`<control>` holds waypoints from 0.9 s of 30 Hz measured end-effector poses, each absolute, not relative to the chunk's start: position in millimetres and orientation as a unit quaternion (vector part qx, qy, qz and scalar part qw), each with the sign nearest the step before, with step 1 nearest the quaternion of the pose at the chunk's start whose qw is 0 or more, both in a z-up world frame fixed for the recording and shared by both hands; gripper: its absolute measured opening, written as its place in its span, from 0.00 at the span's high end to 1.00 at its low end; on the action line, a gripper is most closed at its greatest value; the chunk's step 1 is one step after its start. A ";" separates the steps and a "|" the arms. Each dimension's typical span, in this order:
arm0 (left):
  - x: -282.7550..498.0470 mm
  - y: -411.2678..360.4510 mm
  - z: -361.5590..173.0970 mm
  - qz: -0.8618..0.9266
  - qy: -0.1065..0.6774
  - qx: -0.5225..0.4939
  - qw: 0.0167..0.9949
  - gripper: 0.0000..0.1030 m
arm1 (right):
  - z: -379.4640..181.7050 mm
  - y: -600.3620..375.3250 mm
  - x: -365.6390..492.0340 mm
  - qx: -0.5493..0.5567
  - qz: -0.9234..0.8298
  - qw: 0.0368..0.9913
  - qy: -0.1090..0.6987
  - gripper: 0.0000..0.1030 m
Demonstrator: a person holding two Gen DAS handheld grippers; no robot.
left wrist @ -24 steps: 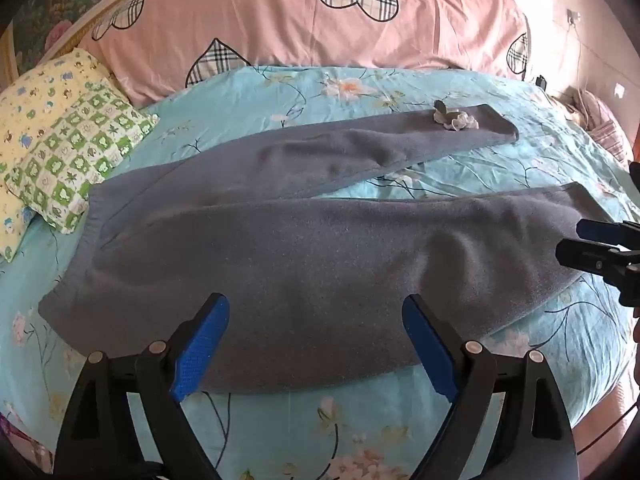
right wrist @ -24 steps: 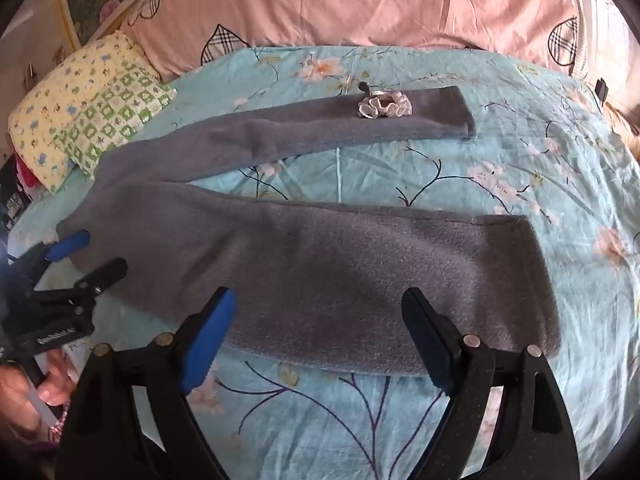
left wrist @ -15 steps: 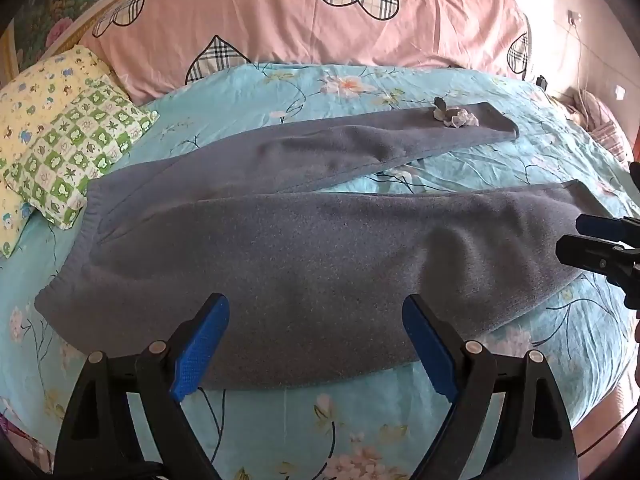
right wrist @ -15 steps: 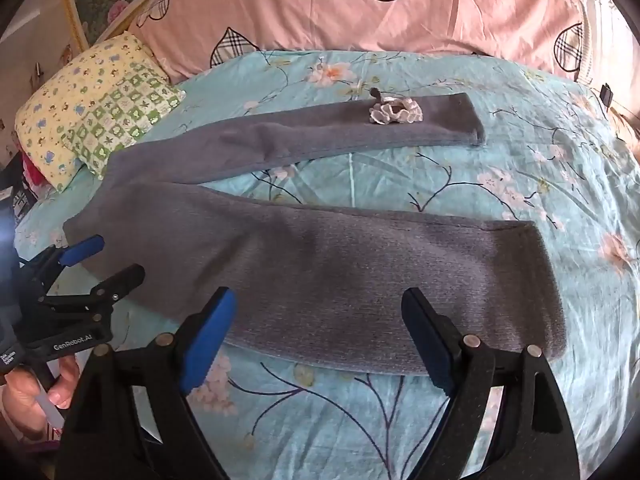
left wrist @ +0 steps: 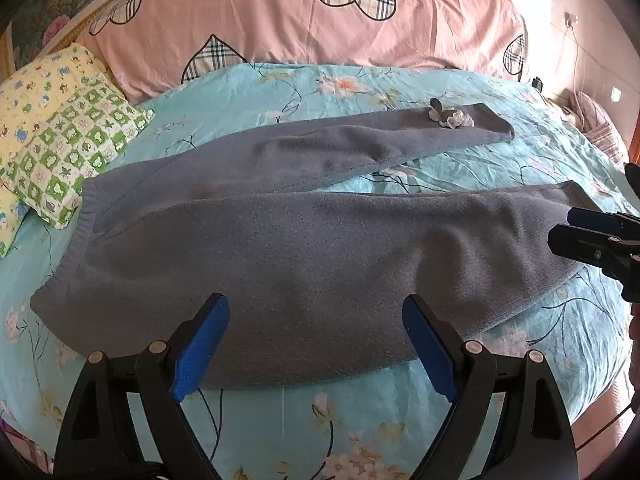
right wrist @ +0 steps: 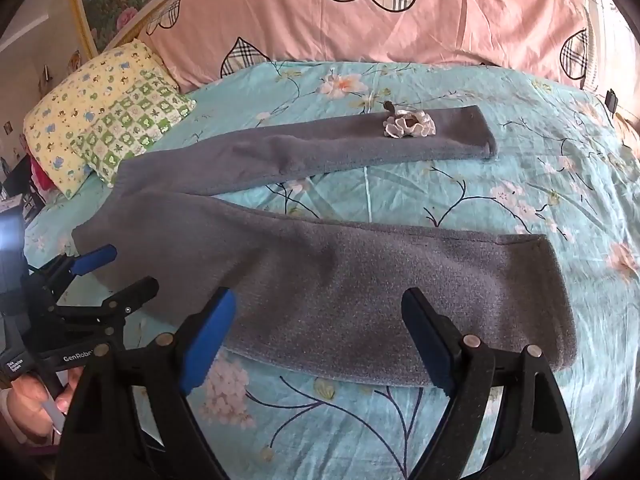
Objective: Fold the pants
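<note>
1. As seen from the left wrist, the left gripper (left wrist: 316, 344) stands released, nothing between its jaws, above the grey fleece pants (left wrist: 304, 248) spread flat on the floral bedsheet (left wrist: 248, 84).
2. From the right wrist, the right gripper (right wrist: 318, 340) is likewise released over the near leg; a white scrunchie (right wrist: 410, 125) rests on the far leg.

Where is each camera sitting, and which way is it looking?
Left wrist: on the open left gripper, looking down over the pants near the waistband; right gripper at the edge.
Right wrist: on the open right gripper, over the leg end; left gripper and a hand show.
Both see the scrunchie.
</note>
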State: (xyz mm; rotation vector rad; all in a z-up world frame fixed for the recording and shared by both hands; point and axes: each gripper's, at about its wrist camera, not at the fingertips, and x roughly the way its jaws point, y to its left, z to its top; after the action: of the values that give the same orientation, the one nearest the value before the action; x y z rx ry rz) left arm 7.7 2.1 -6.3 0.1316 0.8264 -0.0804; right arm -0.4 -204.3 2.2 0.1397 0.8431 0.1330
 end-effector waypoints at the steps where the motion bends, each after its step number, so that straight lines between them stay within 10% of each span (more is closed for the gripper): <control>1: 8.8 1.5 -6.6 -0.040 0.403 0.065 0.912 0.13 | 2.6 -204.1 -0.3 0.068 0.063 0.908 0.409 0.17; 27: 4.9 -2.2 -7.1 -0.044 0.398 0.066 0.914 0.13 | 5.6 -197.8 -0.7 0.068 0.069 0.906 0.411 0.17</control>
State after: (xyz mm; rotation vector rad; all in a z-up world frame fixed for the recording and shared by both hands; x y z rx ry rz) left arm 4.9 -2.2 -7.1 0.1369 0.8197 -0.0912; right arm -0.7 -197.8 5.6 0.1405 0.8495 0.1430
